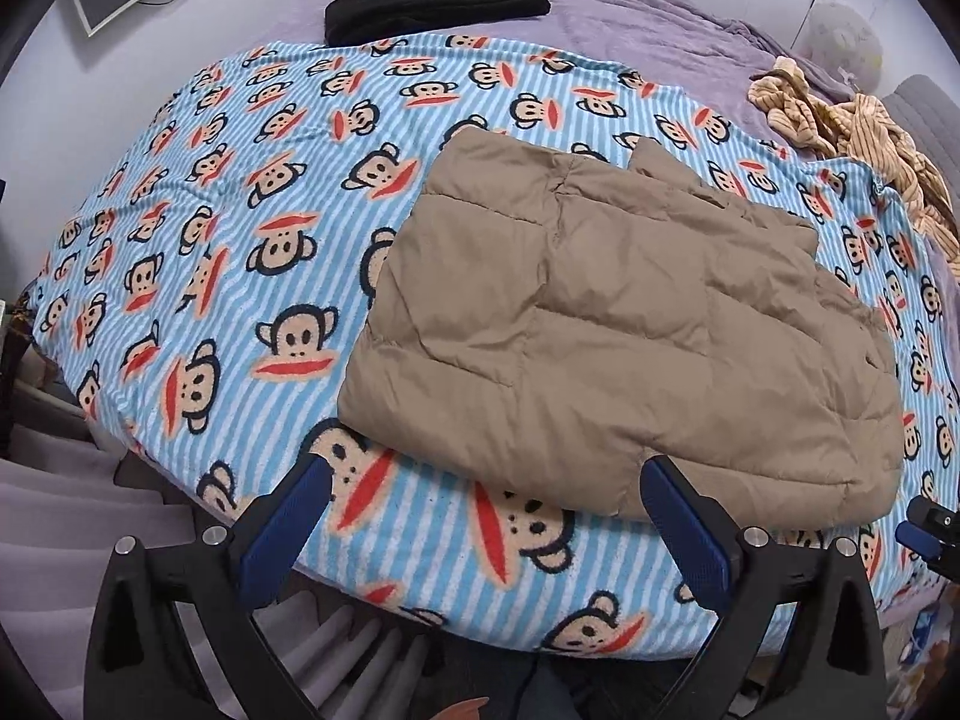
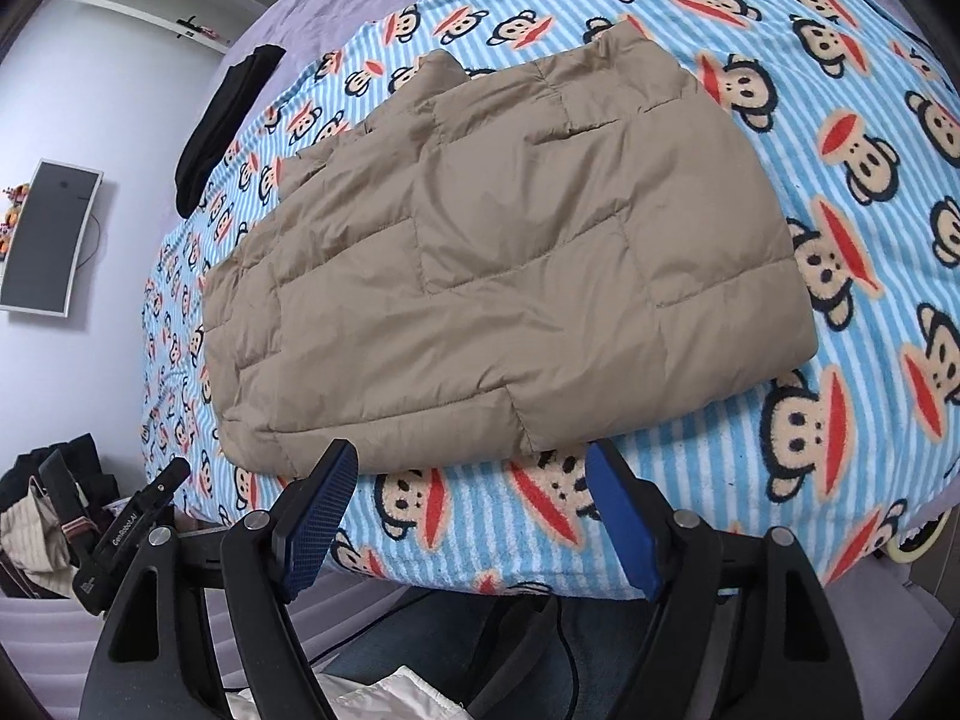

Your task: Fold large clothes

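A tan quilted puffer jacket [image 1: 624, 324] lies folded into a rough rectangle on the blue striped monkey-print blanket [image 1: 228, 252]. It also shows in the right wrist view [image 2: 510, 276] on the same blanket [image 2: 840, 192]. My left gripper [image 1: 486, 474] is open and empty, just short of the jacket's near edge. My right gripper [image 2: 471, 462] is open and empty, also at the jacket's near edge. The right gripper's tip shows at the left wrist view's right edge [image 1: 927, 525], and the left gripper shows at the lower left of the right wrist view [image 2: 129, 531].
A folded black garment [image 1: 435, 3] lies at the far end of the bed on the purple sheet [image 1: 648, 12]. A tan striped garment [image 1: 864, 126] is bunched at the far right. A monitor [image 2: 51, 234] hangs on the wall. Clothes [image 2: 36, 516] are piled beside the bed.
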The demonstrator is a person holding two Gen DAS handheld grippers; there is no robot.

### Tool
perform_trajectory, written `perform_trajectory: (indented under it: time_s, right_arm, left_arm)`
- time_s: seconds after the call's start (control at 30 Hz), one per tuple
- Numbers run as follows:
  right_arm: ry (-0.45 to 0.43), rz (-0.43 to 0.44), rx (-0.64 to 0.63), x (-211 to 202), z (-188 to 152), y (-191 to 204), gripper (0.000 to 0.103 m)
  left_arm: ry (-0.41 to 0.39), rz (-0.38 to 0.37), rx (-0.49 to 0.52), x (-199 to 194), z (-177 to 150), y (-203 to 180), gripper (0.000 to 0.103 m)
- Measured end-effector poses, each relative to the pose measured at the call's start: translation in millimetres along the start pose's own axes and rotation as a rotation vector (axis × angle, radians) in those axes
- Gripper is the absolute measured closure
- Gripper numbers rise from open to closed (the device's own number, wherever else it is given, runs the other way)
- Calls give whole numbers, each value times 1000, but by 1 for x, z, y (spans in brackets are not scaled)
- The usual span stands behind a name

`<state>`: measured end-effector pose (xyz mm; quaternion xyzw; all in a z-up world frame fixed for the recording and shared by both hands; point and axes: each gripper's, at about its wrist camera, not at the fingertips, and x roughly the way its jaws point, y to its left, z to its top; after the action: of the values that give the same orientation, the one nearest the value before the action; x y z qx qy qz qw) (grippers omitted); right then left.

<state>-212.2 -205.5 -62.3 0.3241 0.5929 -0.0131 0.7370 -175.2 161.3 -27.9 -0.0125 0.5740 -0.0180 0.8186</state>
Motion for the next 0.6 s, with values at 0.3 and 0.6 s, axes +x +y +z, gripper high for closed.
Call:
perform_trajectory:
  time_s: [0.3, 0.6]
  right_arm:
    - [-51, 10, -25, 5, -1, 27, 0]
    - [12, -27, -90, 51, 22, 107, 0]
  left_arm:
    - [12, -10, 83, 11, 36, 6, 0]
    - [74, -74, 106, 45, 78, 55, 0]
